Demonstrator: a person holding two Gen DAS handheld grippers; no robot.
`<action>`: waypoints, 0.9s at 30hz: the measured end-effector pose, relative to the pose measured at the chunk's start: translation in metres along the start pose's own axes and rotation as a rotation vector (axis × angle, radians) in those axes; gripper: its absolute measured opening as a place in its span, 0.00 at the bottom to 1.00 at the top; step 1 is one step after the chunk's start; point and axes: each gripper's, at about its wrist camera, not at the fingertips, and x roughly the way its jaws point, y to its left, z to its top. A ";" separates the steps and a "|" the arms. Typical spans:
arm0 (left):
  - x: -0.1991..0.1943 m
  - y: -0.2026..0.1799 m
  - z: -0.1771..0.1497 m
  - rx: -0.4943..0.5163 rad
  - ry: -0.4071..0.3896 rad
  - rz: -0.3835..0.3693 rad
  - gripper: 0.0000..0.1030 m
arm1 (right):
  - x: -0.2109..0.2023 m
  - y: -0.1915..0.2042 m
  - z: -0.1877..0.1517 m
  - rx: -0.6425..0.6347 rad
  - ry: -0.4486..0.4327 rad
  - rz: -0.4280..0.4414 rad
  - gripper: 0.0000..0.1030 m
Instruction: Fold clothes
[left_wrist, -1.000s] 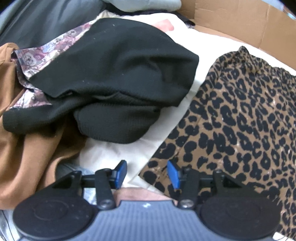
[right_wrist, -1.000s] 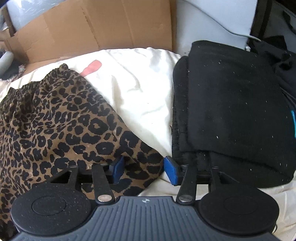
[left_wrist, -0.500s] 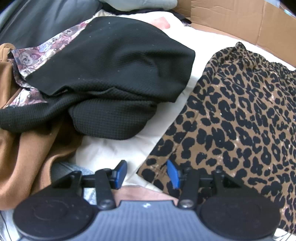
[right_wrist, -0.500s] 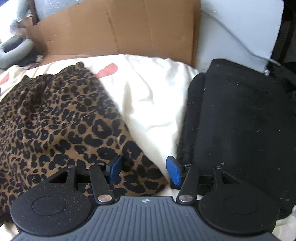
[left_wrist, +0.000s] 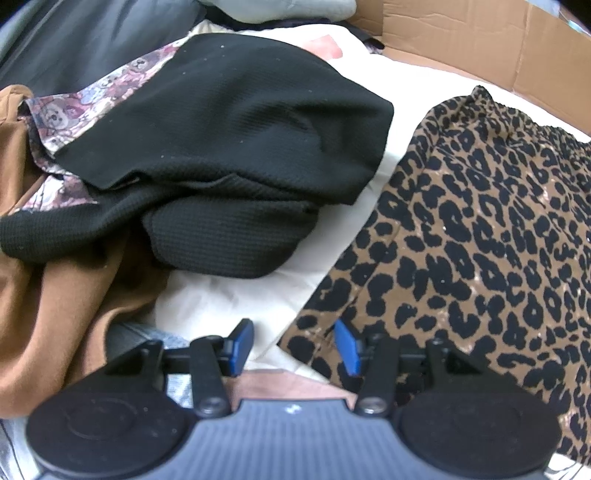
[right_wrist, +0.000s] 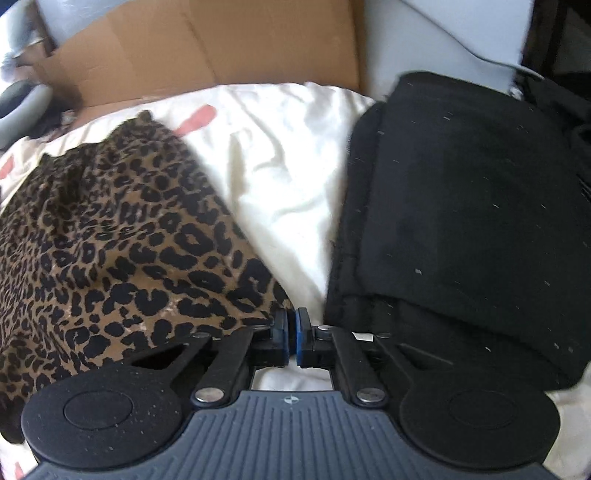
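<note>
Two grippers are working at the near edge of a leopard-print garment (left_wrist: 480, 229) that is lying spread on a white sheet (right_wrist: 288, 177); the left gripper (left_wrist: 293, 345) is sitting with its blue pads apart, the right-hand pad resting at the garment's near left corner and the other pad over bare sheet, nothing held between them; the right gripper (right_wrist: 291, 334) is showing its pads drawn together at the garment's near right corner, and a sliver of the patterned cloth seems to be pinched there, though the view is blurred; a folded black garment (right_wrist: 461, 229) is lying just beside it on the right; a rumpled black knit top (left_wrist: 221, 155) is sprawling to the left over a brown cloth (left_wrist: 55, 295) and a floral fabric (left_wrist: 74, 110); a cardboard box (right_wrist: 207, 55) is standing behind the sheet.
</note>
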 end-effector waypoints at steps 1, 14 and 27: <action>0.000 0.001 0.000 -0.003 -0.001 0.000 0.51 | 0.000 -0.001 0.001 0.007 0.008 -0.011 0.00; -0.007 0.016 0.003 -0.074 -0.045 -0.043 0.50 | -0.017 -0.007 0.007 0.061 -0.032 -0.052 0.00; 0.011 0.028 -0.009 -0.121 -0.052 -0.149 0.46 | -0.042 0.020 0.013 0.042 -0.098 0.025 0.02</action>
